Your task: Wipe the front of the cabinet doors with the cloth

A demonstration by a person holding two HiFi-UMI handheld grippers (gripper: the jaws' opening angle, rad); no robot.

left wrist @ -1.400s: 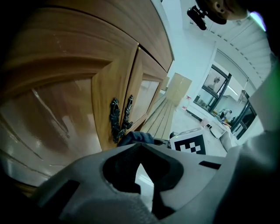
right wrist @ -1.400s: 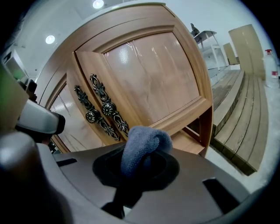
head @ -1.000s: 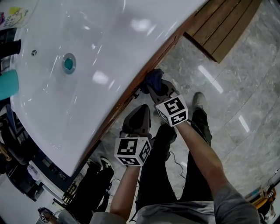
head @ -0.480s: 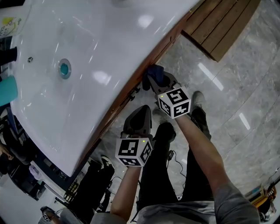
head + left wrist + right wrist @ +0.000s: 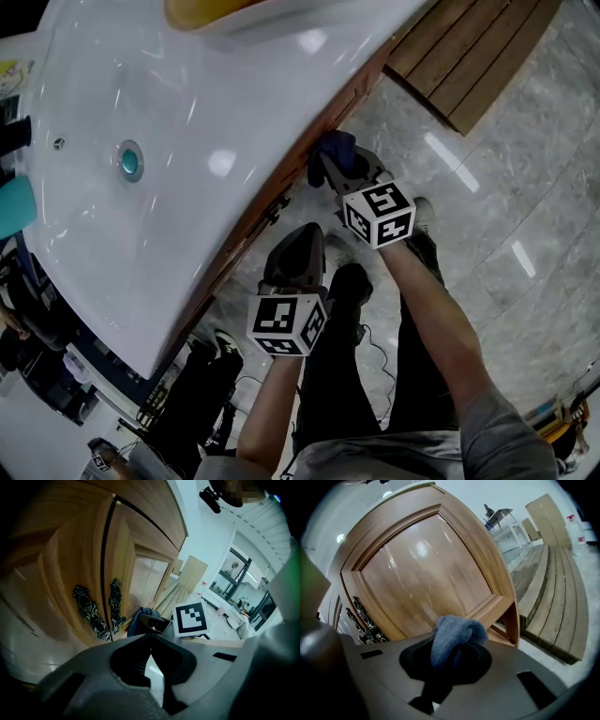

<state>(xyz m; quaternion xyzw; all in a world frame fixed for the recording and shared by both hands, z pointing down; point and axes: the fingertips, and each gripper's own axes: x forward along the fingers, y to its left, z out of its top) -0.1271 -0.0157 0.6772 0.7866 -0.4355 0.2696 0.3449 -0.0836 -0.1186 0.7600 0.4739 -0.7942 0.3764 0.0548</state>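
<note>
- Cloth [image 5: 457,632]: blue-grey, bunched, standing up out of the right hand-held gripper's jaws. It sits low in the right gripper view, in front of the lower frame of a cabinet door [image 5: 426,569]. Whether it presses on the wood cannot be told.
- Right hand-held gripper [image 5: 454,644]: jaws clamped on the cloth. In the head view it lies upper centre, pointed at the cabinet front under the basin rim, with its marker cube [image 5: 378,214] behind it.
- Left hand-held gripper [image 5: 151,651]: jaw tips together, nothing between them. It is aimed at the doors but apart from them, and lies below and left of the right one in the head view.
- Door handles [image 5: 93,611]: a pair, dark ornate metal, on either side of the seam between two doors.
- Basin [image 5: 187,141]: white, glossy, filling the upper left of the head view, with a teal drain [image 5: 129,160].
- Floor [image 5: 506,187]: grey marble, reflective.
- Slatted wooden platform [image 5: 478,47]: upper right of the head view, on the floor.
</note>
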